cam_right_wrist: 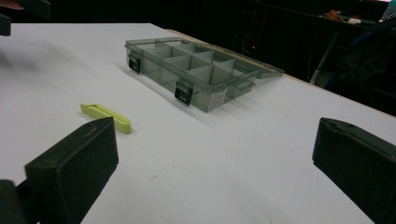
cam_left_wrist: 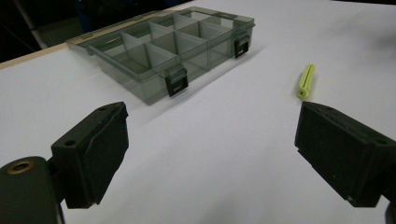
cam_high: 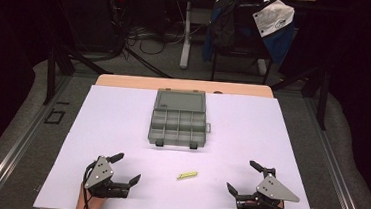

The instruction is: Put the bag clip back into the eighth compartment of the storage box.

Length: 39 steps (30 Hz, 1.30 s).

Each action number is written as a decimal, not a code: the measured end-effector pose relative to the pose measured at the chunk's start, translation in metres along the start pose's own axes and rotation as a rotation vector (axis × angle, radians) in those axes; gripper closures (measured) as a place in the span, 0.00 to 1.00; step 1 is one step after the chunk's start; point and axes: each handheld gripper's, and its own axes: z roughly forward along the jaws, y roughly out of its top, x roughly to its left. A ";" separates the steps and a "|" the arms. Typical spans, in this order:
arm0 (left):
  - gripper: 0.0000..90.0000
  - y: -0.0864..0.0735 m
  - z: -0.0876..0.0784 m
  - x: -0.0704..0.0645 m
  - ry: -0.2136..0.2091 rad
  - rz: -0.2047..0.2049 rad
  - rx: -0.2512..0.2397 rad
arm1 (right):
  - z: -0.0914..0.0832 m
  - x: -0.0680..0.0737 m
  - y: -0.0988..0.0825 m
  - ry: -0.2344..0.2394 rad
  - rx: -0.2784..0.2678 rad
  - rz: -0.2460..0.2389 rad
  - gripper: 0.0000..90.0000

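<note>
A grey see-through compartment box (cam_high: 178,121) lies open in the middle of the white table, its lid folded back and its several cells looking empty. A small yellow-green clip (cam_high: 187,175) lies flat on the table nearer the front, between my two grippers. At the front left, my left gripper (cam_high: 125,168) rests open with nothing between its jaws. Its own view has the clip (cam_left_wrist: 306,80) ahead to the right and the box (cam_left_wrist: 163,51) farther off. My right gripper (cam_high: 243,176) sits open and empty at the front right, with the clip (cam_right_wrist: 106,116) just beyond its left jaw.
The white board (cam_high: 251,135) covers a wooden table whose far edge shows behind the box. Beyond it stands a chair (cam_high: 247,29) draped with a blue and black jacket, beside a desk leg and floor cables. Metal rails run along both sides.
</note>
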 end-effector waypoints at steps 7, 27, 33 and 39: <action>0.11 0.014 0.023 -0.007 -0.059 0.019 0.052 | -0.001 0.001 0.000 -0.008 0.009 0.002 0.00; 0.11 0.038 0.057 -0.017 -0.104 0.046 0.178 | 0.005 -0.002 0.000 0.028 0.006 0.024 0.00; 0.11 0.048 0.071 -0.025 -0.114 0.062 0.255 | 0.005 0.001 0.002 0.035 0.004 0.012 0.00; 0.11 0.056 0.082 -0.026 -0.146 0.064 0.270 | 0.006 0.000 0.001 0.040 0.019 0.021 0.00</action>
